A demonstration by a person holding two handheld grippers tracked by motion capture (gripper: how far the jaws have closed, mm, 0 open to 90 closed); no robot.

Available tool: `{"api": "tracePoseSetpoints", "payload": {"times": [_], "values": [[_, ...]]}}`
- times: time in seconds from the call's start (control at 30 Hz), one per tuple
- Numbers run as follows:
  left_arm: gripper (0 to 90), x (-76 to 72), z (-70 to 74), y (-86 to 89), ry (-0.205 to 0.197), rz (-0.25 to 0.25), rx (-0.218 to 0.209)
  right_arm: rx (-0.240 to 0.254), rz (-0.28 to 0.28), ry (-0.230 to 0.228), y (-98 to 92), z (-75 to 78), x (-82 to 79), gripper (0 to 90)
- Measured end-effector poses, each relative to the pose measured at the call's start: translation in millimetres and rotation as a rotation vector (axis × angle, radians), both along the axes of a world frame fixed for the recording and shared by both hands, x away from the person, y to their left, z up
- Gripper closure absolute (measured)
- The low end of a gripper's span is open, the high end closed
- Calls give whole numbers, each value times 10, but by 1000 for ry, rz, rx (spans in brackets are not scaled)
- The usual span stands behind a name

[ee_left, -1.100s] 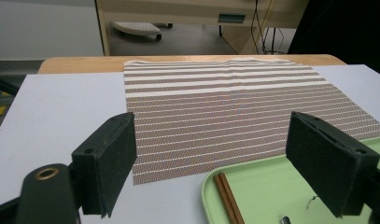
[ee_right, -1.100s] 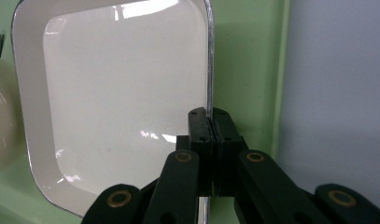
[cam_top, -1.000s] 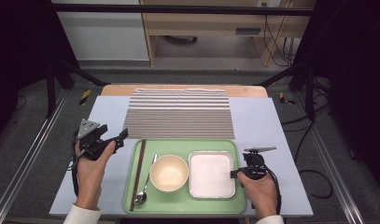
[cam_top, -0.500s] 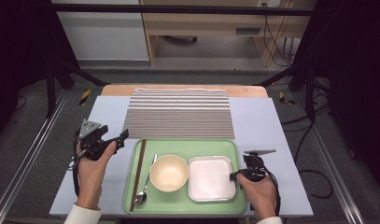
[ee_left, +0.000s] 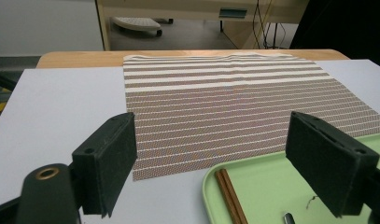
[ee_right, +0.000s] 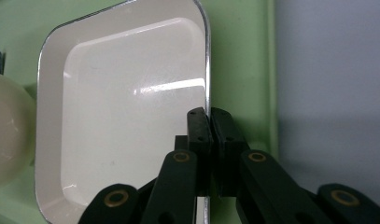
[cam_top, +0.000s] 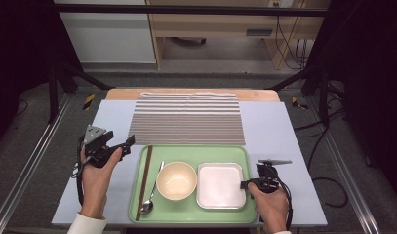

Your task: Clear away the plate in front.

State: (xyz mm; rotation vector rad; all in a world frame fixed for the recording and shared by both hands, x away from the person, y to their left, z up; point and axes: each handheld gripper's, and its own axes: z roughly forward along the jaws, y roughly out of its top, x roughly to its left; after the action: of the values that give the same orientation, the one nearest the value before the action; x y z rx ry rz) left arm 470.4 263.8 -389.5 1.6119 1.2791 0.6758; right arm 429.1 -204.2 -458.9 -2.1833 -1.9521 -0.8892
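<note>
The square white dish point(ee_right: 127, 107) is being pinched by its right-hand rim in the right gripper point(cam_top: 246, 185), the jaws pressed together on the thin edge with one pad inside the rim and one outside, as seen in the right gripper view. The dish is sitting in the right part of the green tray point(cam_top: 235, 150), just beside the cream bowl point(cam_top: 176, 180), apart from it by a narrow gap; chopsticks point(cam_top: 144, 181) and a spoon point(cam_top: 150, 202) are lying along the tray's left side. The left gripper point(cam_top: 119, 147) is being held off the tray's left edge, jaws spread wide with nothing between them, pointed toward the striped placemat point(ee_left: 234, 112). Judged from the grip, the dish is being readied for a lift out of the tray, probably onto the placemat beyond. For that to go well, the pinch should be kept firm, since a single-edge hold on a smooth rim is likely to let the dish swing or slip. The lift should be taken straight up first so the far edge is cleared of the tray wall, and the dish kept close to level. A sideways drag toward the bowl is to be avoided, as a knock is likely. The empty gripper could be brought in for support on the opposite rim if sagging is noticed. Set-down should be done flat on the mat before the jaws are opened.
</note>
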Motion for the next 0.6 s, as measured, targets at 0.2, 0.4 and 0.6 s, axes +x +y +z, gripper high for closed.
{"api": "tracePoseSetpoints", "payload": {"times": [0.2, 0.4, 0.6], "values": [[160, 6, -4, 12, -4, 5, 11, -5, -9, -56, -23, 54, -52, 689], [149, 15, -26, 50, -11, 18, 40, -34, -26, -137, -38, 160, -99, 586], [109, 24, -63, 91, -24, 15, 55, -51, -16, -222, -51, 223, -100, 438]]}}
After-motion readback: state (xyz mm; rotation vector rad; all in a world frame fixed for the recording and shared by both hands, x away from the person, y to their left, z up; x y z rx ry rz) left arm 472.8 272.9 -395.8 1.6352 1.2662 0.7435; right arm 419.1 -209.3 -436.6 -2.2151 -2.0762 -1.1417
